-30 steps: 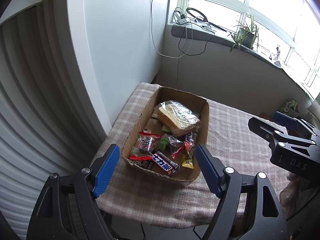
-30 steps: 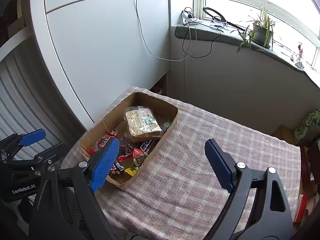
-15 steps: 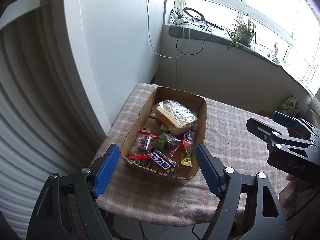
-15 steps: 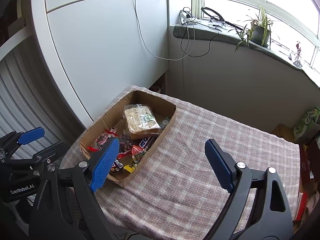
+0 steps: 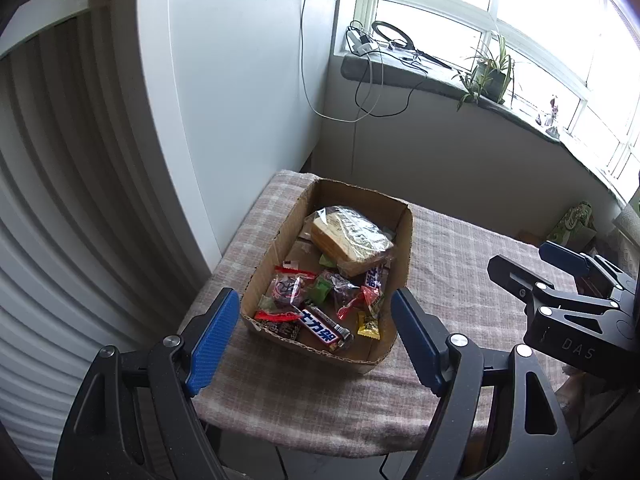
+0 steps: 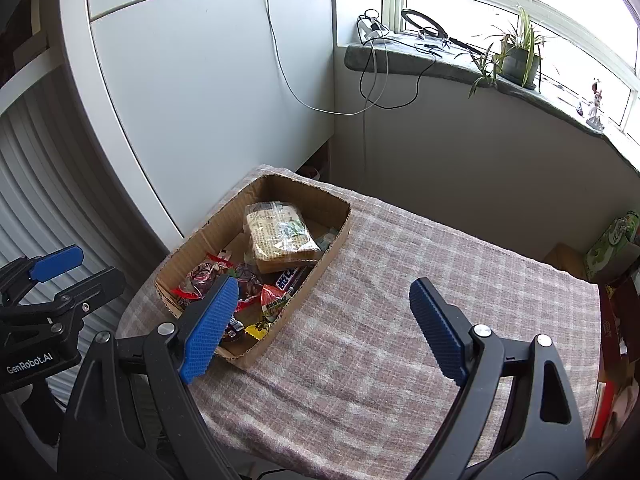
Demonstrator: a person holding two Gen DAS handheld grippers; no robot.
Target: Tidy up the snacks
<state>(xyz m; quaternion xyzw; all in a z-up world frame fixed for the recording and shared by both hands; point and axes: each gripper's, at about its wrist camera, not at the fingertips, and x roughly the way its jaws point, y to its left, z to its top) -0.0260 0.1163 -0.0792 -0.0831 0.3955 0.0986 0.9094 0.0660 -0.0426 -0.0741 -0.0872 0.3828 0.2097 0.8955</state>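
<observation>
A shallow cardboard box [image 5: 404, 236] stands on the left part of the checked tablecloth [image 5: 460, 264]; it also shows in the right wrist view [image 6: 332, 248]. In it lie a bagged slice of bread [image 5: 348, 236] [image 6: 280, 232], a blue and white chocolate bar [image 5: 320, 326] and several small wrapped sweets [image 5: 344, 292]. My left gripper [image 5: 316, 332] is open and empty, back from the box's near end. My right gripper [image 6: 324, 324] is open and empty above the cloth, right of the box; it shows at the right of the left wrist view [image 5: 560, 276].
A white cabinet [image 6: 208, 92] stands behind the table's left side. A windowsill [image 6: 460, 64] holds cables, a ring light and a potted plant [image 6: 516, 56]. A green carton [image 6: 612, 240] sits beyond the table's right edge. The table's near edge [image 5: 328, 436] lies below my left gripper.
Both grippers have drawn back and up a little, so the box and table look smaller and farther off. Both stay open and empty. The snacks have not moved.
</observation>
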